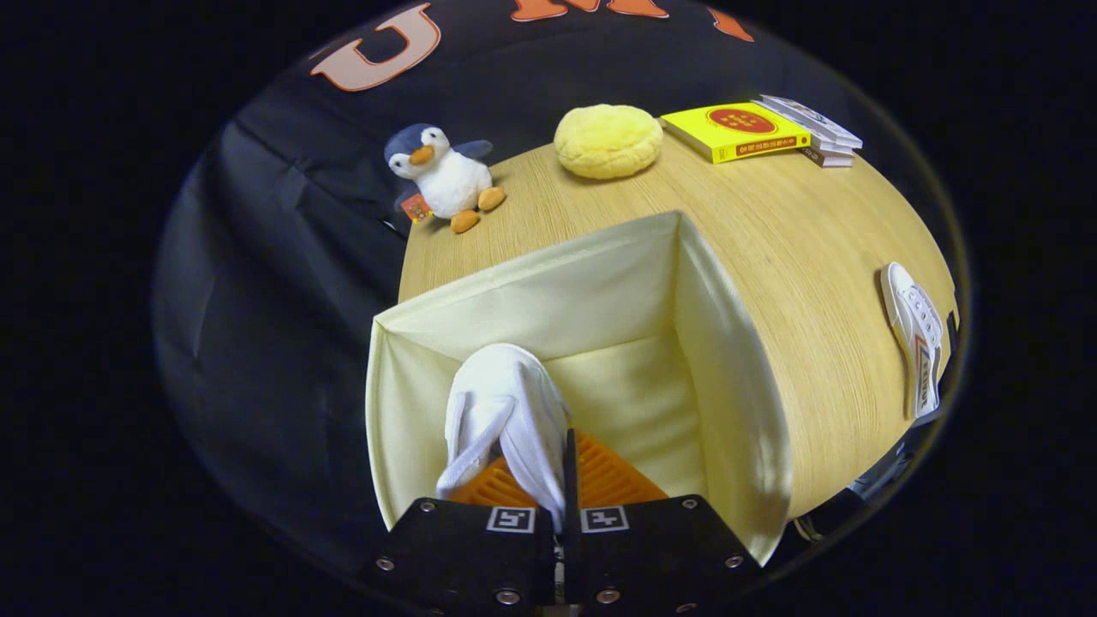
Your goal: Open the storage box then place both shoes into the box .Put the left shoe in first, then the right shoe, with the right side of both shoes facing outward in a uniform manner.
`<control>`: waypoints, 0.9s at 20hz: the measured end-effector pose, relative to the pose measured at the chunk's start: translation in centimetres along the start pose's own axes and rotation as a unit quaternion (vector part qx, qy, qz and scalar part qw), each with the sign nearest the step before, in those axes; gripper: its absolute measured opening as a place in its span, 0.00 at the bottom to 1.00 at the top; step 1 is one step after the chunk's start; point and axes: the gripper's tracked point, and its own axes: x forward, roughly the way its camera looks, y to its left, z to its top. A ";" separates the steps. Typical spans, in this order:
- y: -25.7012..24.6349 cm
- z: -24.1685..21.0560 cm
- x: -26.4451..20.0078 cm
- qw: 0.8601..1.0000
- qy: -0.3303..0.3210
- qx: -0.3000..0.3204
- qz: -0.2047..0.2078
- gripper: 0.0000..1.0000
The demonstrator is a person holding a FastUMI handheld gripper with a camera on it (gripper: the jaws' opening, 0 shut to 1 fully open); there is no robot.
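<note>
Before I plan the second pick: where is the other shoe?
It lies on the table, right of the box, away from the tongs gripping the first shoe.

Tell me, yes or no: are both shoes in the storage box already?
No: the gripper holds one white shoe over the open box, while the other shoe lies on the table.

Open box (600,291), free floor beside shoe (506,411)

Storage box (600,291) sits open at the near left of the surface (797,257). One shoe (506,411) hangs inside it, pinched by the tongs (566,480). Second shoe (915,334) lies far right. Beyond the box: penguin (441,176) left, cushion (608,140) middle, books (763,130) right.
</note>
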 end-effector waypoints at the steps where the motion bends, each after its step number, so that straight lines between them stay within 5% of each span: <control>1: 0.3 -0.4 0.4 1.000 0.013 0.006 0.006 0.06; 5: 1.3 -2.5 0.4 0.996 0.076 0.012 0.053 0.21; 7: 2.2 -2.4 -1.1 0.991 0.086 0.015 0.102 0.39; 13: 0.6 1.2 -7.8 0.980 0.041 -0.022 0.193 0.68; 18: -6.5 3.8 -12.6 0.974 -0.054 -0.079 0.203 0.84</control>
